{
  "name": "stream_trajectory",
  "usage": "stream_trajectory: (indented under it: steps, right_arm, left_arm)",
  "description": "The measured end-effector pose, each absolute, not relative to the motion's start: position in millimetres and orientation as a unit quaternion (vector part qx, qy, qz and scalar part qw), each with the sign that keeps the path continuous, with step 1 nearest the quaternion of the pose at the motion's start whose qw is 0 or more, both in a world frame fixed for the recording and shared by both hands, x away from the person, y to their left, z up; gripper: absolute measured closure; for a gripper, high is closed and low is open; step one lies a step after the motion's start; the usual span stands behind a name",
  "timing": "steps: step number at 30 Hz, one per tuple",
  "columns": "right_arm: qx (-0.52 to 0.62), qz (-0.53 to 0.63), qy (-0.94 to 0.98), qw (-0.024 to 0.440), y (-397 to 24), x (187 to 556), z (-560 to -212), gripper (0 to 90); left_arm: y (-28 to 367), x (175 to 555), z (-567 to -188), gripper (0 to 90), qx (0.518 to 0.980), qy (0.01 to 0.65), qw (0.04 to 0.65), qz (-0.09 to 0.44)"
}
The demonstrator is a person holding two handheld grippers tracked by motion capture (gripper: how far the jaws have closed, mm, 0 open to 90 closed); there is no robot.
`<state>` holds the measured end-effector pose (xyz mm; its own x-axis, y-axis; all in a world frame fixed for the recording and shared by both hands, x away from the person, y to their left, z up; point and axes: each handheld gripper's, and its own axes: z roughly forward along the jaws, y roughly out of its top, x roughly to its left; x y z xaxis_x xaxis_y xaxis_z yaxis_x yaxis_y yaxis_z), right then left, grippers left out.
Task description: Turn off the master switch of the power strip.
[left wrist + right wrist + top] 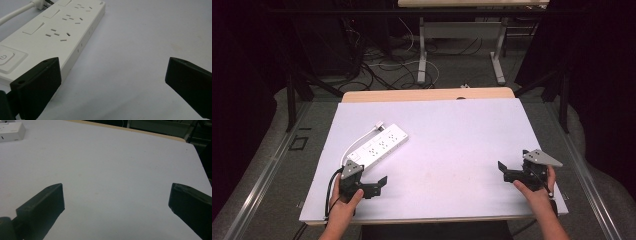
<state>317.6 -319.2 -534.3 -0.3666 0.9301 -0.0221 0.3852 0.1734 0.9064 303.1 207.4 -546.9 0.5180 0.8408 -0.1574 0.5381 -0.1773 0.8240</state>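
Note:
A white power strip (379,146) lies on the left half of the white table (452,145), its cable (354,146) running off the far end with a plug. My left gripper (368,182) rests just in front of its near end, jaws wide open and empty. In the left gripper view the power strip (50,32) with its sockets and a power button sits just beyond the left jaw. My right gripper (511,171) is open and empty near the table's front right. In the right gripper view a corner of the power strip (11,131) shows far off at upper left.
The table's wooden far edge (427,94) shows behind the white top. Beyond it stand a metal-legged desk (459,45) and loose cables (387,70) on the floor. Dark curtains close both sides.

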Motion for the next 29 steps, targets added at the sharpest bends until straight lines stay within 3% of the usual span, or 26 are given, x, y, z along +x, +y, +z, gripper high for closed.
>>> stream_trajectory:
  steps: [29]
  right_arm:
    - [0.462,0.433,0.709,0.31,-316.5,318.0,-534.7,0.0]
  left_arm:
    - [203.9,303.1,-553.2,0.7,0.76,0.454,0.434,0.166]
